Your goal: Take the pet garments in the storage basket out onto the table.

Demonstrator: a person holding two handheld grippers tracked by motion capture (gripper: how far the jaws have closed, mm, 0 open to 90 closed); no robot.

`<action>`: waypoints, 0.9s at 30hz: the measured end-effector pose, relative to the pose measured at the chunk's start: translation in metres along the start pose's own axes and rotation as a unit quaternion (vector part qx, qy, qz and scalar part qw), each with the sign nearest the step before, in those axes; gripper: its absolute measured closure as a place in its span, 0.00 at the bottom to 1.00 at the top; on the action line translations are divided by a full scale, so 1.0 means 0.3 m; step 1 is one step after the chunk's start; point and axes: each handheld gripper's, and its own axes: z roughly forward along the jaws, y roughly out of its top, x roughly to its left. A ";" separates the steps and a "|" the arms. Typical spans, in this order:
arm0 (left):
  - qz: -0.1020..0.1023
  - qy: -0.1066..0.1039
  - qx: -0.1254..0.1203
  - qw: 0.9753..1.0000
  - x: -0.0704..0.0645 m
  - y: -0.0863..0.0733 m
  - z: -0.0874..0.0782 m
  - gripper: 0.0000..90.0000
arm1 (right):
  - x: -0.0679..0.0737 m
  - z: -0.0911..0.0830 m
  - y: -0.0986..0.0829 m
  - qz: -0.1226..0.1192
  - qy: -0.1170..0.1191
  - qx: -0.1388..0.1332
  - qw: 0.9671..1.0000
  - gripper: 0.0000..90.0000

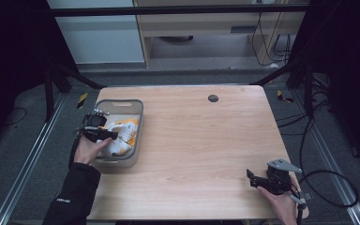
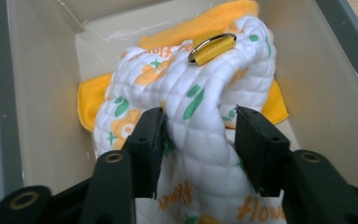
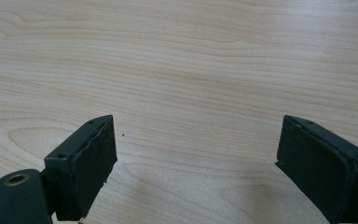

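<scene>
A white quilted cloth [image 2: 200, 93] with orange and green prints and a yellow hem lies crumpled in a grey plastic bin [image 1: 139, 107] at the table's left side. A yellow loop with a metal ring [image 2: 212, 46] sits on its top fold. My left gripper [image 2: 199, 126] reaches into the bin [image 2: 42, 70], its jaws pressed on either side of a raised ridge of the cloth [image 1: 124, 133]. In the high view the left gripper [image 1: 110, 136] is at the bin's left half. My right gripper [image 1: 250, 178] rests low at the table's front right, open [image 3: 196, 140] over bare wood.
The wooden table [image 1: 197, 136] has a dark round grommet [image 1: 213, 98] near its far edge. Cables [image 1: 330, 187] trail off the right side. Black frame legs stand at both far corners.
</scene>
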 end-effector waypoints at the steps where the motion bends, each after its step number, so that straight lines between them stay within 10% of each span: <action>1: -0.003 -0.005 0.004 1.000 0.001 0.000 0.000 0.61 | 0.000 0.000 0.000 0.000 0.000 0.000 1.000 0.13; 9: -0.014 -0.009 0.017 1.000 0.021 -0.007 -0.006 0.82 | 0.001 0.004 -0.001 -0.003 0.000 0.003 1.000 0.13; 27: -0.007 -0.022 -0.028 0.999 0.029 0.012 -0.140 0.87 | 0.004 0.004 0.000 -0.002 0.002 0.005 1.000 0.13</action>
